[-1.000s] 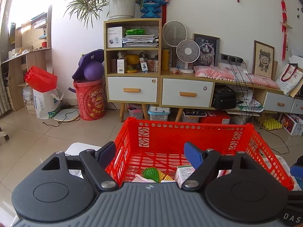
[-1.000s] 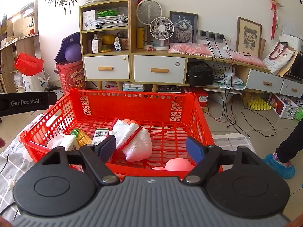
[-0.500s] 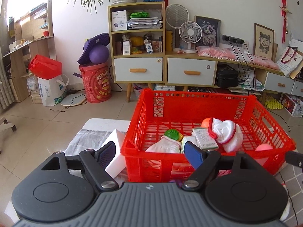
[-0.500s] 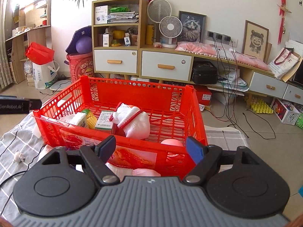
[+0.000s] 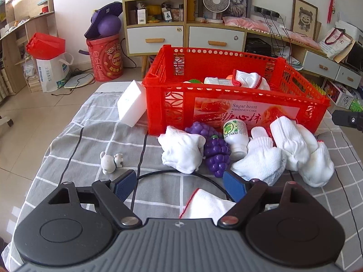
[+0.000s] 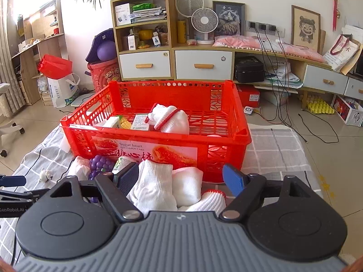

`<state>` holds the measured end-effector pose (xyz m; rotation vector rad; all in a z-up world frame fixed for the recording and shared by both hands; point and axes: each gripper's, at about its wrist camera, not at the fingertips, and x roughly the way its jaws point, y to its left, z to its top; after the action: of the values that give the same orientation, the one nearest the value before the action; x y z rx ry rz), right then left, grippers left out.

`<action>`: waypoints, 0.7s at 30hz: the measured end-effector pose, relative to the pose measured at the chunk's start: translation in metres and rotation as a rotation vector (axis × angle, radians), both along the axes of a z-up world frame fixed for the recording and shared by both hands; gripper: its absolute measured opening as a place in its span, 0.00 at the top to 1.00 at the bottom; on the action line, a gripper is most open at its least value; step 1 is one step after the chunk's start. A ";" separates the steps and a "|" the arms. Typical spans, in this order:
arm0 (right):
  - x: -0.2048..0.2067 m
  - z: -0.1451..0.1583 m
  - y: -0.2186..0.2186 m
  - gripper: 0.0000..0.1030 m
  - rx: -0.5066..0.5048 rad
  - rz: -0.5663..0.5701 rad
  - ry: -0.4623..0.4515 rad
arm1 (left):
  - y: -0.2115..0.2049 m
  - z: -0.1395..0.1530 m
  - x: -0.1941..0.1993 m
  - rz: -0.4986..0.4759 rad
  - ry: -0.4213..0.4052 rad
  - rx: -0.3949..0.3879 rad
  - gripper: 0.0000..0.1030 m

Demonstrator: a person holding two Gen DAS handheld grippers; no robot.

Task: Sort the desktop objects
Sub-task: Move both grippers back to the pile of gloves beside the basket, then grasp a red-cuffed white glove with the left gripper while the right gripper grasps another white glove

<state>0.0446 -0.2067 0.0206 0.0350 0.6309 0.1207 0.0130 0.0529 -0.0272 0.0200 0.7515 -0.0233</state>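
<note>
A red crate [image 5: 226, 83] [image 6: 158, 136] stands on the grey checked cloth and holds a rolled white glove [image 6: 169, 119], a small box and toy food. In front of it lie several white gloves [image 5: 181, 149] [image 6: 156, 184], purple toy grapes [image 5: 216, 151] [image 6: 99, 162], a white bottle [image 5: 234, 136] and a small grey toy animal [image 5: 110, 162]. A red-edged white glove [image 5: 208, 206] lies just under my left gripper [image 5: 180, 184], which is open and empty. My right gripper [image 6: 181, 178] is open above the white gloves, holding nothing.
A white box [image 5: 131, 103] leans at the crate's left side. A black cable [image 5: 140, 158] runs across the cloth [image 5: 90, 136]. The table drops to tiled floor on both sides. Cabinets, fans and bags stand behind.
Both grippers have drawn back from over the crate and dropped lower, so the objects in front of the crate are in sight. Both stayed open.
</note>
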 end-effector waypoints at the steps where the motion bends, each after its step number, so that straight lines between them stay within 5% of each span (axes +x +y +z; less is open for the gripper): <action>1: -0.002 0.000 0.000 0.23 0.004 -0.003 0.003 | -0.003 -0.005 -0.003 0.001 0.006 -0.001 0.14; 7: -0.004 -0.004 0.000 0.23 -0.006 -0.002 0.014 | -0.020 -0.032 -0.010 0.020 0.042 -0.050 0.14; 12: 0.000 -0.005 -0.005 0.23 0.000 -0.008 0.022 | -0.031 -0.054 -0.012 0.017 0.045 0.011 0.15; 18: 0.003 -0.007 -0.011 0.23 0.011 -0.017 0.029 | -0.025 -0.072 -0.006 0.041 0.061 -0.038 0.15; 21: 0.007 -0.014 -0.010 0.23 0.006 -0.007 0.052 | -0.030 -0.077 -0.007 0.021 0.049 0.004 0.12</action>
<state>0.0512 -0.2168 0.0062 0.0466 0.6821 0.1158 0.0059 0.0225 -0.1045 0.0153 0.8004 -0.0025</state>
